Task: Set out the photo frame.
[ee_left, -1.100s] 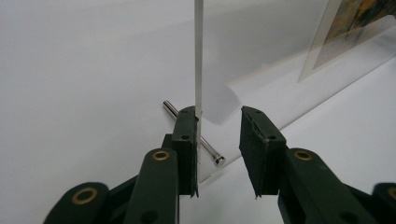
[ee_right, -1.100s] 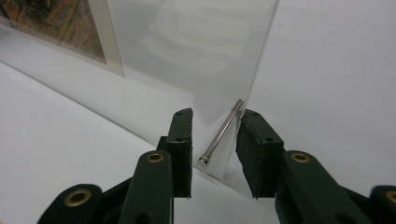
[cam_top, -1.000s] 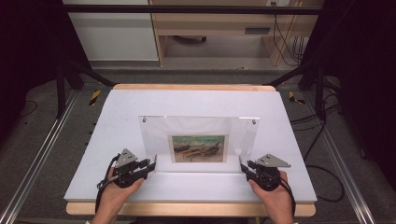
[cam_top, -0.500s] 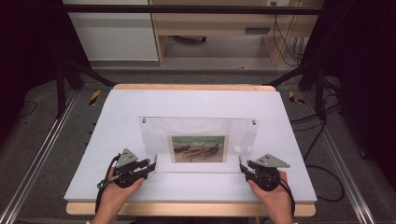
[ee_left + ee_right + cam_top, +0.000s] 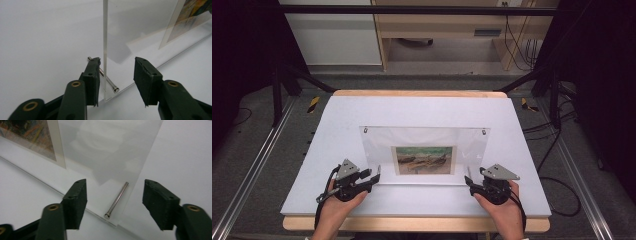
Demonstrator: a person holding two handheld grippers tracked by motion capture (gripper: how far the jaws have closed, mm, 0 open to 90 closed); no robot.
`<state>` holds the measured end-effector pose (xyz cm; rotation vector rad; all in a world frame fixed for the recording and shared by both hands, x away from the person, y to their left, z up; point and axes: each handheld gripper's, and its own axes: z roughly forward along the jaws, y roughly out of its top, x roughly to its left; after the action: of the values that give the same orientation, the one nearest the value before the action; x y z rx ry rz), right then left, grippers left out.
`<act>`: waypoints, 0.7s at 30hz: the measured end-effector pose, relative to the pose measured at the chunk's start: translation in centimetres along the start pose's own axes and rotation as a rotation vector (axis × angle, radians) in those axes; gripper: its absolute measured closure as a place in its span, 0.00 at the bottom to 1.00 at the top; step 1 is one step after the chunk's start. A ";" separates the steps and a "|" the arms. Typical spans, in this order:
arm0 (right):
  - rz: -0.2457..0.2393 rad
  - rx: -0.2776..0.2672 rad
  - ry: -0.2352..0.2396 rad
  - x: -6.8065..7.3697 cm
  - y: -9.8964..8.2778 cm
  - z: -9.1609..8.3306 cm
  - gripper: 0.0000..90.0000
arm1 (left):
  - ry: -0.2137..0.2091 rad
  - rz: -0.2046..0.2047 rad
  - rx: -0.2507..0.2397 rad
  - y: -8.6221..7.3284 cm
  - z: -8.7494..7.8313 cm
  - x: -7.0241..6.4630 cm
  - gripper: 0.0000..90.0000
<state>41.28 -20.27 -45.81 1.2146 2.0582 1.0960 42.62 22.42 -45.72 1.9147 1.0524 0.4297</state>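
Two hand-held grippers sit at the near corners of a clear acrylic picture frame (image 5: 424,155) that stands upright on the white table (image 5: 422,112), roughly at the centre of the board. From the high view, the left gripper (image 5: 376,175) is at about seven o'clock from the frame's middle and the right gripper (image 5: 468,176) at about five o'clock, each held in a hand (image 5: 334,207) coming in from the near edge.

The left gripper's jaws have just been opening. In the left gripper view the thin edge of the acrylic panel (image 5: 105,45) rises between them; the left pad (image 5: 93,75) lies very close beside the sheet, and I cannot tell whether it touches, while the right pad (image 5: 144,77) stands clear of it with white table showing in the gap. So that grip is released. A small metal pin (image 5: 108,81) passes through the panel's lower corner, at about six o'clock on the edge.

The right gripper's jaws have also just been opening. In the right gripper view they are spread wide, both pads apart from the frame's corner, with another metal pin (image 5: 117,200) lying between them. Nothing is clamped there.

A small landscape print (image 5: 424,160) sits inside the frame, low and central.
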 end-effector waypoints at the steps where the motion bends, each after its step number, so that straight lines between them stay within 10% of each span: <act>1: -0.012 -0.002 -0.010 0.0 0.1 0.0 0.35 | -0.002 0.001 -0.003 0.0 0.0 0.0 0.59; 21: -0.079 -0.088 -0.070 0.7 1.3 -0.4 0.06 | -0.002 0.032 -0.116 0.7 -0.4 0.0 0.04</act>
<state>41.20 -19.46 -44.52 1.1033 1.9675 1.0799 42.70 22.45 -44.88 1.8305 0.9754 0.4958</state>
